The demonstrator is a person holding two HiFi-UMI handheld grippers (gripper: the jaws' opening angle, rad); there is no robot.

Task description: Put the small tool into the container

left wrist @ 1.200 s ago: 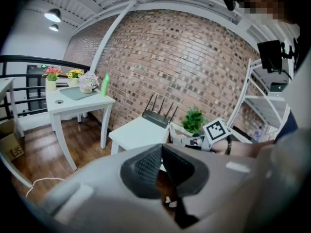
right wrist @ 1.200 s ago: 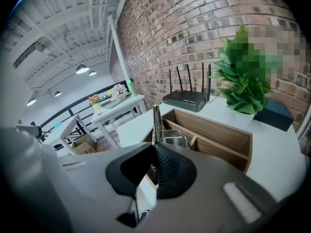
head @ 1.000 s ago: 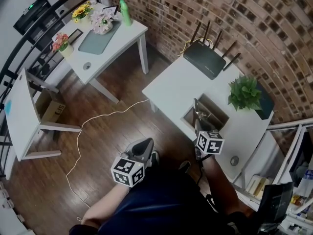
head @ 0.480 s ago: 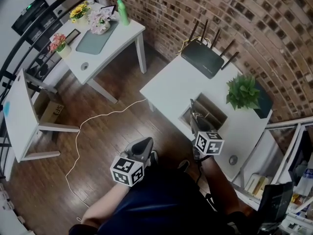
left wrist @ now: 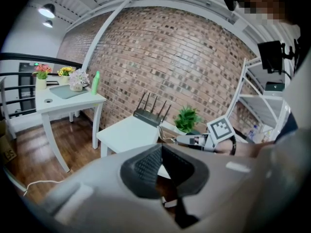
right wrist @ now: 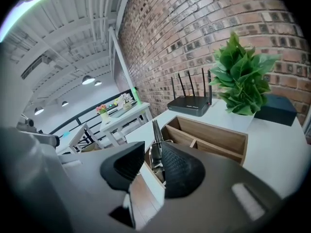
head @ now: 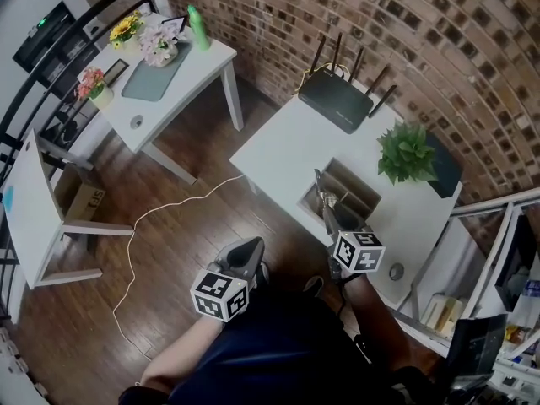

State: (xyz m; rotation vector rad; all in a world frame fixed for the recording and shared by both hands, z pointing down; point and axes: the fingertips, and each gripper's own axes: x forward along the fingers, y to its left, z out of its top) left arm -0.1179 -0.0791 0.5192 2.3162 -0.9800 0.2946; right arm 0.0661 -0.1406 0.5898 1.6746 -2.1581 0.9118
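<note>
A wooden container point(head: 361, 181) with partitions sits on the white table point(head: 278, 146). A small metal tool point(head: 321, 191) stands tilted in its near compartment, its top above the rim. My right gripper point(head: 332, 216) is at the container's near edge. In the right gripper view its jaws point(right wrist: 152, 148) stand apart. The tool point(right wrist: 155, 130) rises between them, close against the right pad, with a gap to the left pad. My left gripper point(head: 246, 250) hangs over the wooden floor, left of the table, jaws together with nothing in them point(left wrist: 160, 147).
On the white table are a black router point(head: 333, 99), a potted plant point(head: 407, 152) and a dark box point(head: 445, 169). A second table point(head: 169, 66) with flowers stands far left. A white cable point(head: 169, 213) lies on the floor. Shelving point(head: 494, 310) is at the right.
The head view has swung, so the tables sit a little further left and up. My right gripper stays at the container's near edge with the tool; the left gripper has not moved.
</note>
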